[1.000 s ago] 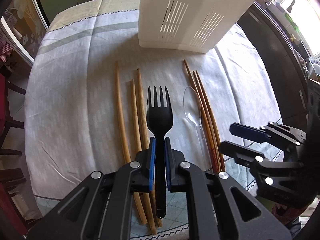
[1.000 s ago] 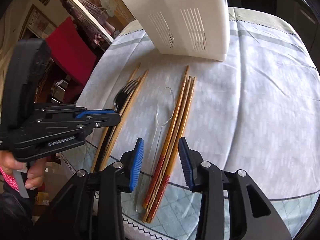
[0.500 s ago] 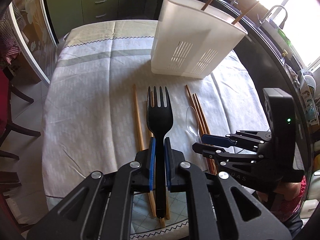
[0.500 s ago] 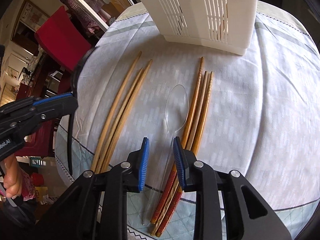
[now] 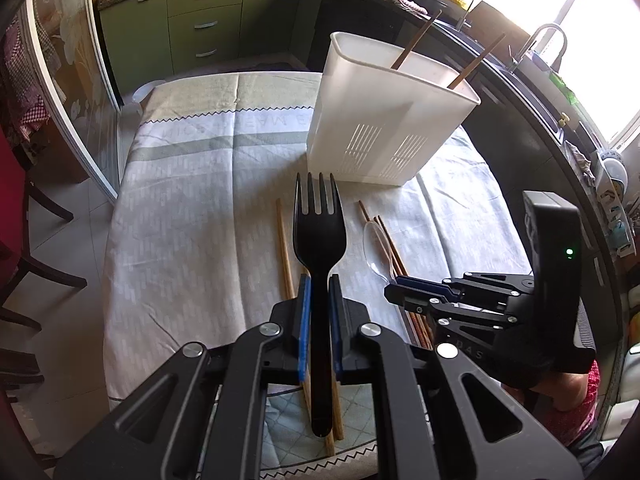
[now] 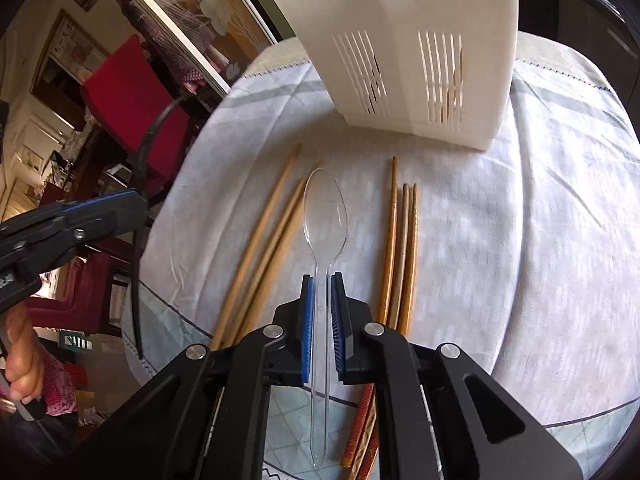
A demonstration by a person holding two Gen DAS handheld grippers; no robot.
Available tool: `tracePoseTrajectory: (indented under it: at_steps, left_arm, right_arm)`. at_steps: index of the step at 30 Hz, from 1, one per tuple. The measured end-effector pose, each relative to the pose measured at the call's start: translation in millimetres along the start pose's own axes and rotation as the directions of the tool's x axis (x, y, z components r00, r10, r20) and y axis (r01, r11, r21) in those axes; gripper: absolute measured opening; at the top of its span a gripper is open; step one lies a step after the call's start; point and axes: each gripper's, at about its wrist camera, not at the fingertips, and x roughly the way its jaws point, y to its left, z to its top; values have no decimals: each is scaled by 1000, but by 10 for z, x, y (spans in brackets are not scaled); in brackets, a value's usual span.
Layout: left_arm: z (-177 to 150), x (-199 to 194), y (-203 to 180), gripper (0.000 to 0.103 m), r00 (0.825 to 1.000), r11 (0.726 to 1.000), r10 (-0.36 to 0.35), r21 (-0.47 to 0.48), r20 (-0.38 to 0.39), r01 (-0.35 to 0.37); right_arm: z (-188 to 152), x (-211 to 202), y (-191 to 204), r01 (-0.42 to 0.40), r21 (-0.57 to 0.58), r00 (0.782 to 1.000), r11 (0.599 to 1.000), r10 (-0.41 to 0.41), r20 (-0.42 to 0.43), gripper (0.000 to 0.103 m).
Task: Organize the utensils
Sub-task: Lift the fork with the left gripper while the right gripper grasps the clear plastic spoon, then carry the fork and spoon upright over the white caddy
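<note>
One black plastic fork [image 5: 319, 240] at frame centre, pinched in left gripper [image 5: 319, 312]. One clear plastic spoon [image 6: 324, 216] centre, pinched in right gripper [image 6: 321, 320], jaws just closed on it. Six chopsticks on pale tablecloth [image 6: 520, 240], two in white utensil caddy [image 5: 384, 112]. Green kitchen cabinets [image 5: 192, 28] upper left.

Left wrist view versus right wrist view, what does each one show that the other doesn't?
Only the left wrist view shows the black fork clamped in the left hand-held gripper, and two chopsticks standing in the holder. Only the right wrist view shows the clear spoon gripped by the right hand-held gripper. Both show the white utensil holder and chopsticks on the tablecloth.
</note>
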Motion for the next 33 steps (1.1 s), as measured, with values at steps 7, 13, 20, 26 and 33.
tracePoseTrajectory:
  at_steps: [7, 13, 20, 26, 33]
  left_arm:
    - [413, -328, -206, 9, 989, 998, -59, 11, 138, 58]
    - [979, -600, -435, 9, 935, 997, -81, 27, 345, 76]
    - [1600, -538, -535, 9, 834, 998, -60, 6, 548, 68]
    - [1836, -137, -435, 9, 814, 999, -1, -42, 581, 31]
    - [1738, 267, -387, 9, 835, 1000, 10, -27, 550, 6]
  right_arm:
    - [169, -852, 26, -101, -13, 956, 995, 101, 277, 10]
    - [451, -1518, -41, -99, -31, 862, 995, 101, 497, 10]
    - [716, -2089, -160, -63, -32, 684, 997, 67, 726, 10]
    - [1004, -2239, -265, 81, 27, 577, 996, -69, 814, 10]
    - [1353, -1685, -244, 226, 40, 538, 973, -159, 828, 9]
